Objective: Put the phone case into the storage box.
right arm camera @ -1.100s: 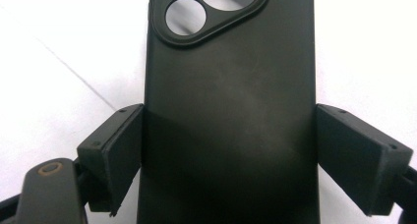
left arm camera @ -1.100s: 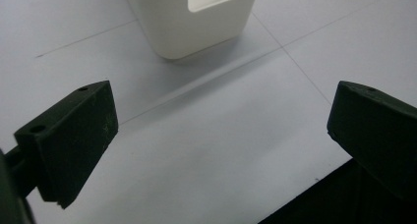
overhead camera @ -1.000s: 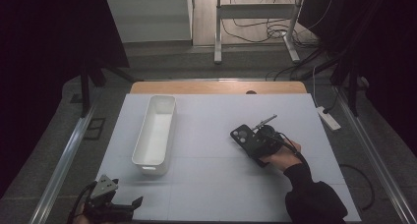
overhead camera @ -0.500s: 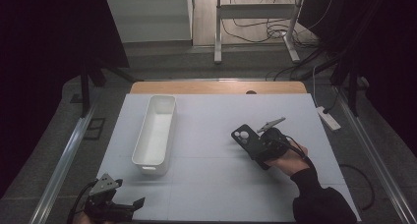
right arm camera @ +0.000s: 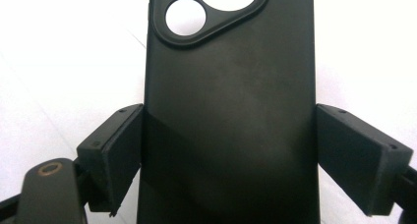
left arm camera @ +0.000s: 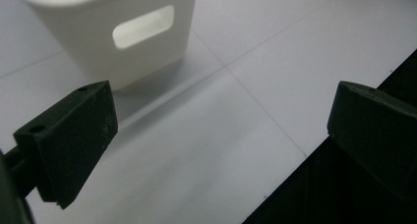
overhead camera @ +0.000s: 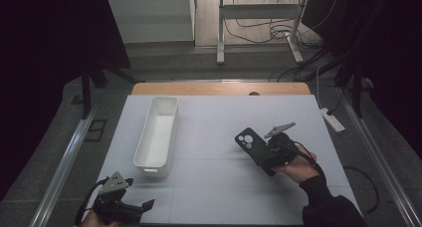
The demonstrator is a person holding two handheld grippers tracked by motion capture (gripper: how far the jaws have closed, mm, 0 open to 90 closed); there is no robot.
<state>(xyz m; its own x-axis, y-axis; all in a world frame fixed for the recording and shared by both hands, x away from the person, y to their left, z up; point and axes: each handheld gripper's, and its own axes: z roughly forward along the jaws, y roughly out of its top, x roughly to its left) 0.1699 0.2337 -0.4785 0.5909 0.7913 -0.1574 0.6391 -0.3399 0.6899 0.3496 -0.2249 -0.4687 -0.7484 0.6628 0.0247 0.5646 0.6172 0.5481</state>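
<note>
High view: right claw point(overhead camera: 256, 152) grips a black phone case point(overhead camera: 248, 141) right of centre, above the white table point(overhead camera: 214, 187); white bin point(overhead camera: 158, 132) sits left; left claw point(overhead camera: 142, 207) idles lower left. Left gripper view: jaws wide, empty. Right gripper view: pads clamp the case point(right arm camera: 228, 111) by its long edges; it looks light, flexible, slightly slippery.

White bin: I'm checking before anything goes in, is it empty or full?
Empty: the high view shows the white bin's bare inside.
</note>
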